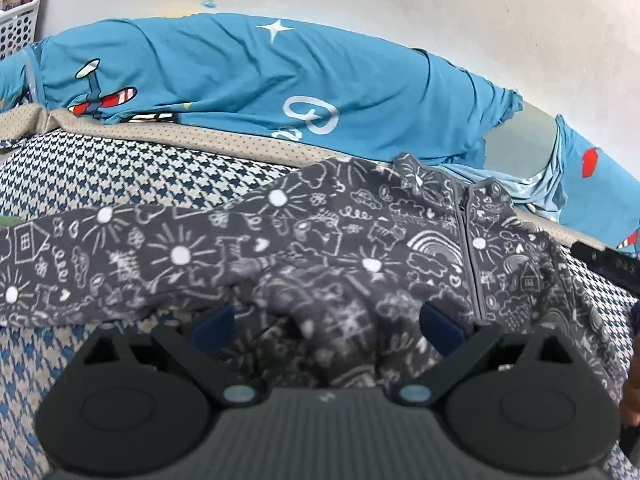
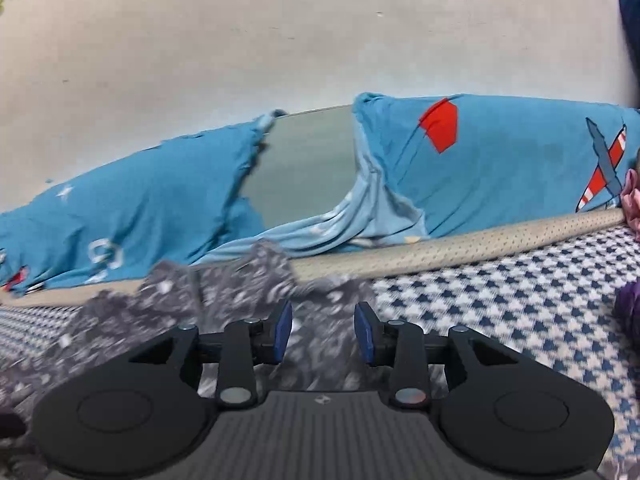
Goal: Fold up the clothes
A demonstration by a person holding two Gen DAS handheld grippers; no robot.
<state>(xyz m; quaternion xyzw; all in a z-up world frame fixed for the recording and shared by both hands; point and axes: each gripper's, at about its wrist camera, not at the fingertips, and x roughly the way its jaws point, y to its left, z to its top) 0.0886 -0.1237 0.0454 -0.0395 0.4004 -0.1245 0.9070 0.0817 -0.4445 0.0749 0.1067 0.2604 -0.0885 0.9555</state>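
Working the grey onesie on the houndstooth cover, I have it lying across the bed with its zip toward my right and a long part trailing off to my left. A bunched hump of it sits between the jaws of my left gripper, which stand wide apart and press on nothing. My right gripper has its pads partly apart over the garment's right edge; cloth shows in the gap, blurred, but neither pad seems to bite it. So I judge both hands free and the fold unfinished. To do this well, I would flatten that hump first, then take two clean points on one edge, each a single layer, and lift evenly so the zip stays straight. The blue sheet behind is close; I would keep clear of it.
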